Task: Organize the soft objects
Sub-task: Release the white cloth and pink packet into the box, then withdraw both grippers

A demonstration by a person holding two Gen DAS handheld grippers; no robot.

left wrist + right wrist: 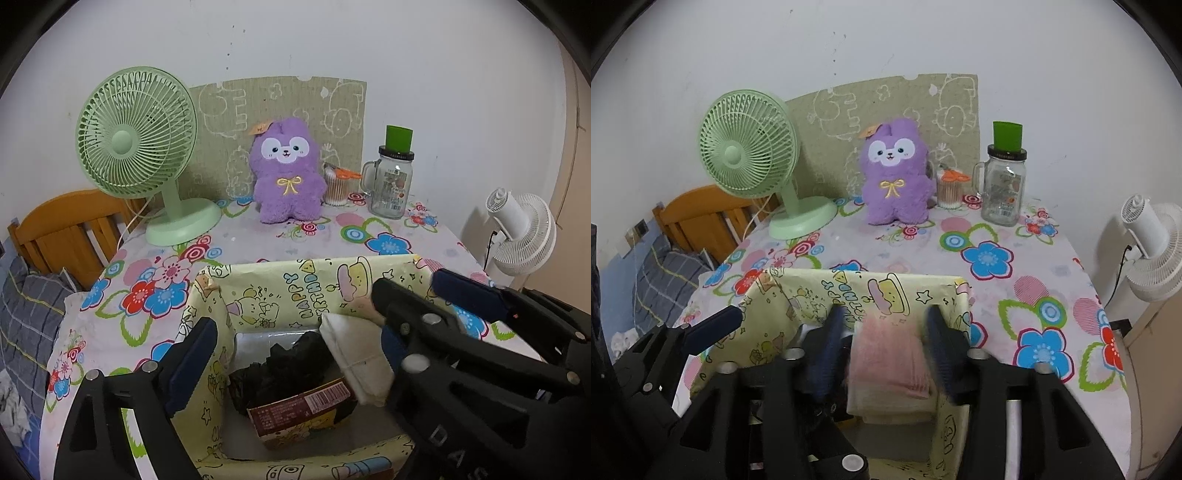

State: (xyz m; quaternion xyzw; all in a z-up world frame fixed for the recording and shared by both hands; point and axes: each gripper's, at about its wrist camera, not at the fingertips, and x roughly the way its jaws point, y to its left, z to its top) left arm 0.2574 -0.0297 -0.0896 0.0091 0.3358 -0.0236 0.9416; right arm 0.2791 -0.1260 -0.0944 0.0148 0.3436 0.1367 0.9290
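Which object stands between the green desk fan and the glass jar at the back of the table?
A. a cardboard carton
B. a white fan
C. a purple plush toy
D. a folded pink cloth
C: the purple plush toy sits upright against the wall, with the green desk fan on one side and the glass jar on the other.

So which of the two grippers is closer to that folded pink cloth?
The right. The right gripper has the pink cloth between its open fingers, over the box. The left gripper is open too, off to the cloth's left above the box.
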